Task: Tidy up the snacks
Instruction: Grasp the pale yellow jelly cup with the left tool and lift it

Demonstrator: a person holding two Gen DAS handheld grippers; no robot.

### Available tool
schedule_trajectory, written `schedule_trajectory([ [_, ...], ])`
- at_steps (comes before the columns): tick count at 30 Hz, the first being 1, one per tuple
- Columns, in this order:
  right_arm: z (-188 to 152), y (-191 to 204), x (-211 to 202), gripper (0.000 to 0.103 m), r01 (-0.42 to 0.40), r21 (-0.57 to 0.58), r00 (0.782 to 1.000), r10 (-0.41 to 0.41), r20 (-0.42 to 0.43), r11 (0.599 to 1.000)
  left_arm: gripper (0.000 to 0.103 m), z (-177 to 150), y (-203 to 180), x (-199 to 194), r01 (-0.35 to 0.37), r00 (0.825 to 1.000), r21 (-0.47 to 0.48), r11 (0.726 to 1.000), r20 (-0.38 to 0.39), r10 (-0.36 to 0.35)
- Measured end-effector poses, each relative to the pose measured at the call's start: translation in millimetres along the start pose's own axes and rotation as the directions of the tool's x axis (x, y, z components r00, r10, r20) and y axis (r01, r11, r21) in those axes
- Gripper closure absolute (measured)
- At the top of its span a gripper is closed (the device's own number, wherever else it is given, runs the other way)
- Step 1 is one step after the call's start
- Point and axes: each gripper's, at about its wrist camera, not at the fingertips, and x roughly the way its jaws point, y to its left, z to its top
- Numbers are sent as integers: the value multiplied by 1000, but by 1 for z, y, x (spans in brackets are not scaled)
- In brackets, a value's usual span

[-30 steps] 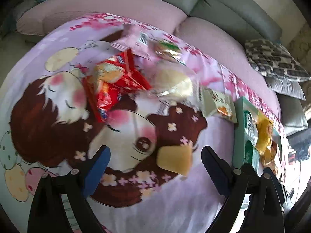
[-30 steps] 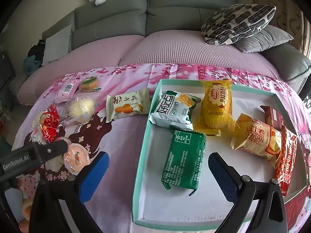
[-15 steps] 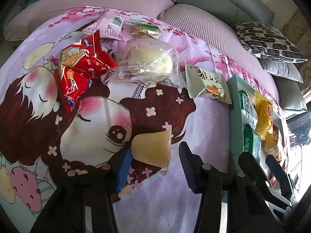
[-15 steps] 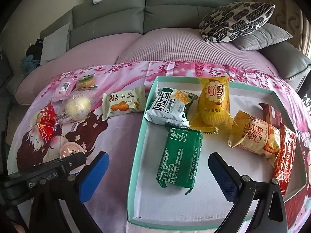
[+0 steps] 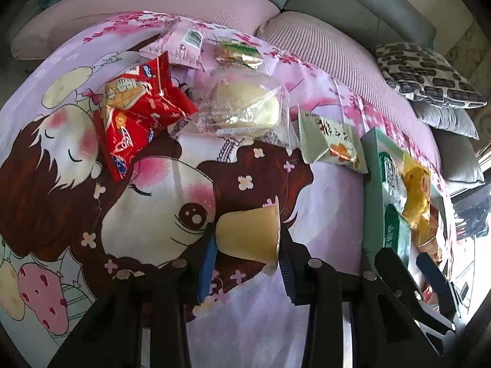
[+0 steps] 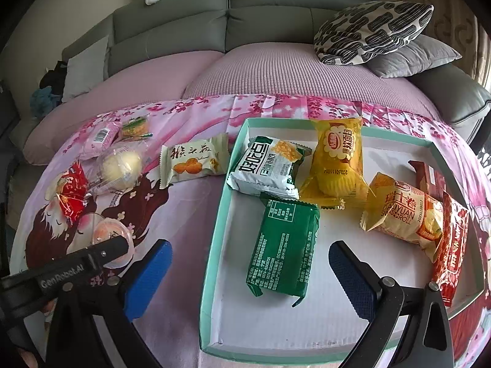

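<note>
Two hand-held grippers: the left hand-held gripper [image 5: 247,253] is clamped on a jelly cup [image 5: 250,234] left of the tray [image 6: 214,239]; the right hand-held gripper [image 6: 248,273] gapes wide, holding nothing, over the tray. Five snacks lie left of the tray, six inside. Cartoon-print bench cloth [image 6: 190,214], sofa [image 6: 276,9] behind.

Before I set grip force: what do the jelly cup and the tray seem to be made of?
The jelly cup, between the left gripper's fingers, looks like thin translucent plastic: glossy, with the yellowish filling showing through. The tray looks like cardboard, with matte mint-green walls and a white floor with fine ribbing, possibly corrugated board; I cannot be sure.
</note>
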Motion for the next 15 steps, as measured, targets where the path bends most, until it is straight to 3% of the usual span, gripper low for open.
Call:
schedule_trajectory([
  [9, 2, 5, -6, 0, -6, -11, 999, 7, 40, 1000, 64, 11, 10, -42, 40, 993, -22, 999, 116, -37],
  [15, 3, 19, -11, 0, -33, -46, 996, 37, 87, 998, 64, 21, 42, -70, 8, 977, -112, 994, 215, 16],
])
